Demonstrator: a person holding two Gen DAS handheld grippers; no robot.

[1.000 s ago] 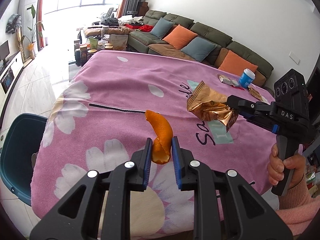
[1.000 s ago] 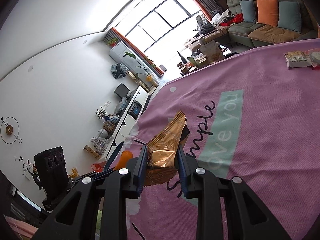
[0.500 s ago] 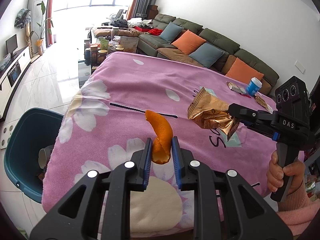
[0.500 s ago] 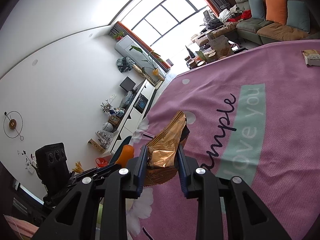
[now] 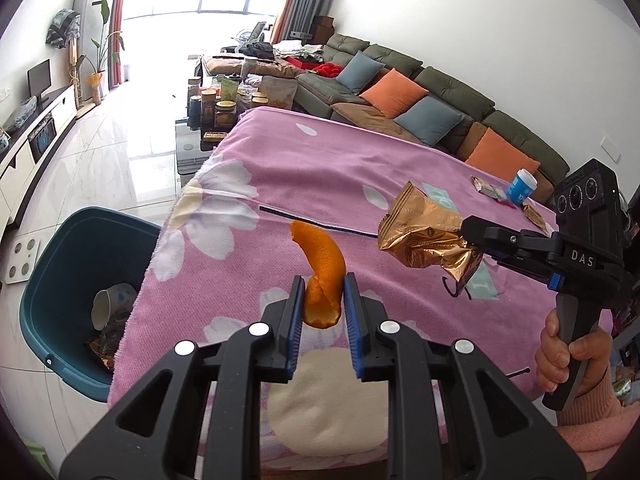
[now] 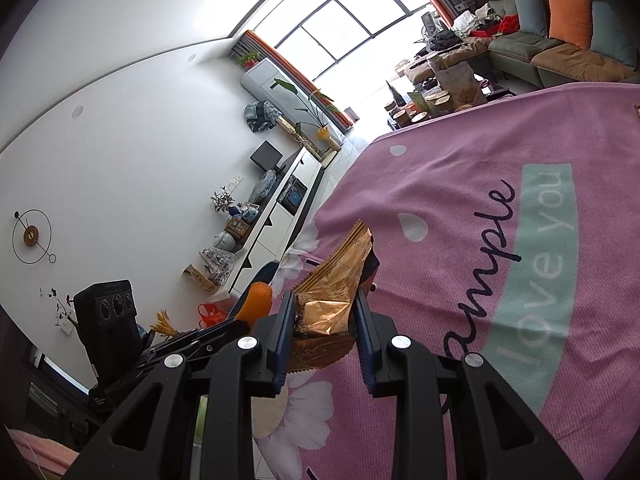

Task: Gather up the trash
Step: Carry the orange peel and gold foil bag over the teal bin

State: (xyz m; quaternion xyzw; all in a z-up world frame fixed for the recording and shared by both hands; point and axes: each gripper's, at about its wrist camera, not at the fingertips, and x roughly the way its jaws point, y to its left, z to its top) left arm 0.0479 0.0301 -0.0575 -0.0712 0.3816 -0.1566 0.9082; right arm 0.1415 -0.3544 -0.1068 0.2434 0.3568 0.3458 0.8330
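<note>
A: Left wrist view. What does the left gripper (image 5: 322,304) hold?

B: An orange peel (image 5: 321,276), clamped between the two blue-padded fingers; the peel curves up and to the left, above the pink cloth (image 5: 304,168) on the table.

A: And the right gripper (image 5: 470,240) in this view?

B: It enters from the right, held by a hand (image 5: 572,356) in a pink sleeve. Its fingers are closed on a crumpled gold wrapper (image 5: 424,236), lifted clear of the cloth.

A: Where is the bin (image 5: 76,292)?

B: On the floor at the left, just beside the near-left table corner. A paper cup (image 5: 110,304) and other scraps lie inside.

A: What remains on the table?

B: At the far right, a blue cup (image 5: 522,188) and small packets (image 5: 486,186) near it.

A: Right wrist view?

B: The right gripper (image 6: 324,320) is clamped on the wrapper (image 6: 334,284), whose top fans up beyond the fingertips. The cloth (image 6: 480,168) fills the right side. To the left, the peel (image 6: 258,304) shows in the left gripper (image 6: 240,322), and a sliver of the bin (image 6: 262,276) sits behind it.
</note>
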